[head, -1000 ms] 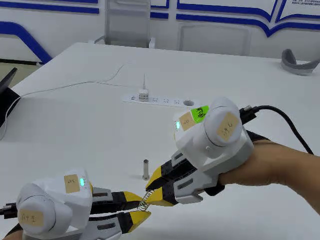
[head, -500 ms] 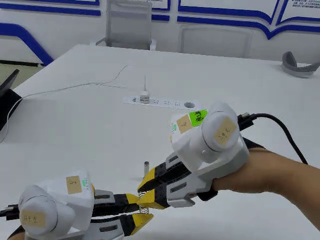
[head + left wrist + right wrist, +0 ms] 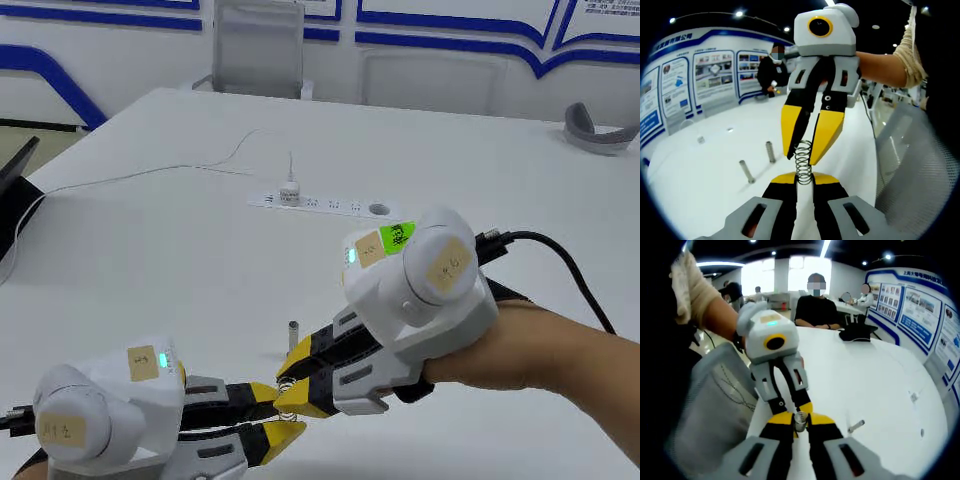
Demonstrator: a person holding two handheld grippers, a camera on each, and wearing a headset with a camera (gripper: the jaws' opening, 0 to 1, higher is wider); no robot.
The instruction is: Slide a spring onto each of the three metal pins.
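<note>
- Spring [image 3: 802, 161]: 1, clamped at opposite ends by left gripper [image 3: 799, 178] and right gripper [image 3: 800, 421].
- Metal pins [image 3: 746, 171]: 2, upright beside spring.
- Stickers [image 3: 452, 265] on grippers: 5, writing illegible.

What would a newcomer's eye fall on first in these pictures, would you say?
The two yellow-jawed grippers meeting tip to tip low in the head view, left gripper and right gripper both pinching one small spring. Just behind them a metal pin stands upright on the white table.
</note>
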